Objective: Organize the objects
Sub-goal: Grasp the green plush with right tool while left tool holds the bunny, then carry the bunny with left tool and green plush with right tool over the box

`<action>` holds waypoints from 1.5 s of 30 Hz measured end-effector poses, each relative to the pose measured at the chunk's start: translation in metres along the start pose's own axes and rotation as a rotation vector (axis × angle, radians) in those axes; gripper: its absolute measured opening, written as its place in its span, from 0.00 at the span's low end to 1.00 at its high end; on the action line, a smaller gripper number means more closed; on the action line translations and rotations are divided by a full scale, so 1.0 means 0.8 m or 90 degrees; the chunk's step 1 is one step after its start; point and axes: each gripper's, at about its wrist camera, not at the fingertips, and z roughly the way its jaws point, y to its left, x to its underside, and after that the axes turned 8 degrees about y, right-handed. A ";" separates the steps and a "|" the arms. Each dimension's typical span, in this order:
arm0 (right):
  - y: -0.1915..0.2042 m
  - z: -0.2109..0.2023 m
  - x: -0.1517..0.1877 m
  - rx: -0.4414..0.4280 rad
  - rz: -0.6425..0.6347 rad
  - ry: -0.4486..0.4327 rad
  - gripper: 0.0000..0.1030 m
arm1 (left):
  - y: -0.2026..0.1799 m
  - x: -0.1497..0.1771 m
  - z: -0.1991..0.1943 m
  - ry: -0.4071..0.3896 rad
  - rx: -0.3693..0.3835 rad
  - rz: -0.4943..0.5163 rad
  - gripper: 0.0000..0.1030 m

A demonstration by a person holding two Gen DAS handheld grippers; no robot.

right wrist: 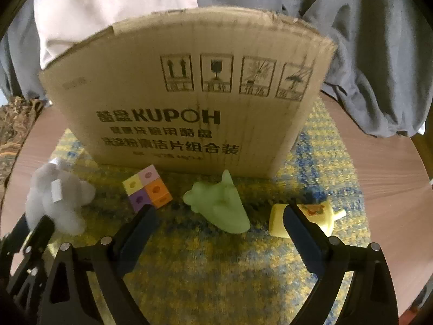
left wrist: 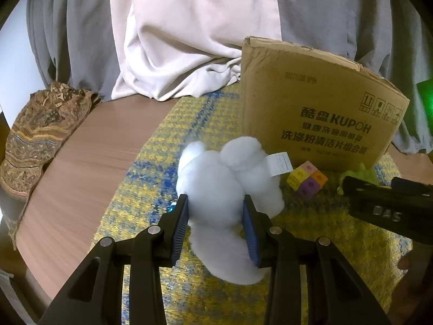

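The left gripper (left wrist: 215, 211), black-armed with blue pads, points steeply downward, its jaws clamped on a white fluffy plush toy (left wrist: 227, 178). The right gripper (right wrist: 219, 224) tilts downward too, jaws spread wide, nothing between them.

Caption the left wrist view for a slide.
Left gripper clamps a white plush toy over the yellow-blue mat, near a colored cube and cardboard box.

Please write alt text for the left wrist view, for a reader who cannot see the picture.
The left gripper is shut on a white plush toy above a yellow and blue mat. Behind it stands a cardboard box, with a coloured cube in front of the box.
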 end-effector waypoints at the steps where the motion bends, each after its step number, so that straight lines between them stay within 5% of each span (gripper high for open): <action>1: 0.001 0.004 -0.001 0.003 -0.001 0.002 0.92 | -0.001 0.000 0.001 0.001 0.001 0.000 0.37; 12: 0.012 0.028 -0.001 -0.005 -0.010 0.028 0.37 | -0.002 0.000 0.009 0.013 0.005 -0.004 0.37; 45: -0.002 -0.072 0.012 -0.058 -0.017 -0.065 0.30 | 0.003 -0.008 -0.057 -0.053 0.001 -0.009 0.37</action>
